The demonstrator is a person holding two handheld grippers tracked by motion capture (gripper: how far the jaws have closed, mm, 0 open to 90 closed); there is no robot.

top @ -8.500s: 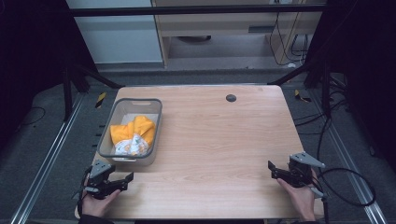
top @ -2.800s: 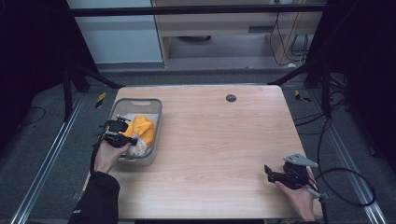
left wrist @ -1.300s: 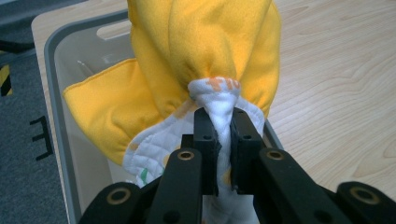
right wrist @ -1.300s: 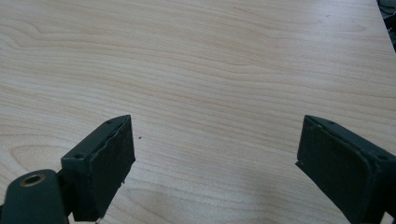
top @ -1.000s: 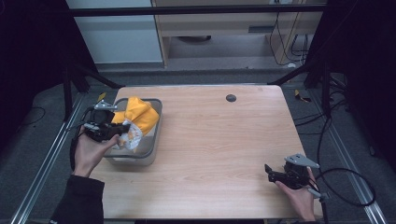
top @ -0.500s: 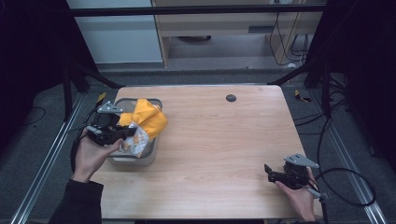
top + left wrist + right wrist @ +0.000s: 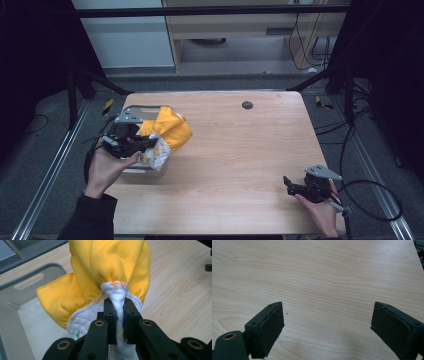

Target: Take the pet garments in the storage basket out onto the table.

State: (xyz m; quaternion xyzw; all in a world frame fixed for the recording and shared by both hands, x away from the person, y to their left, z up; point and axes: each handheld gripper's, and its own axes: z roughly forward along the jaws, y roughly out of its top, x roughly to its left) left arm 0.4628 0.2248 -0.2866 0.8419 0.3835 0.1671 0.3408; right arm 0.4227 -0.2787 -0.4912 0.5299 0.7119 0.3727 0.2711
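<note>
left tool (image 7: 150,144) gripping yellow cloth (image 7: 170,129) — above bin (image 7: 136,172)

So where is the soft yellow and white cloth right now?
In the high view, the soft yellow and white cloth hangs at the table's left side, pinched in the left gripper just above the grey plastic bin.

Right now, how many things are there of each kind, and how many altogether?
Cloths: 1, a yellow and white cloth, held over the bin
Bins: 1, a grey bin
Grippers: 2, the left gripper pinching the cloth, the right gripper open over the table
Tables: 1
Total: 5
</note>
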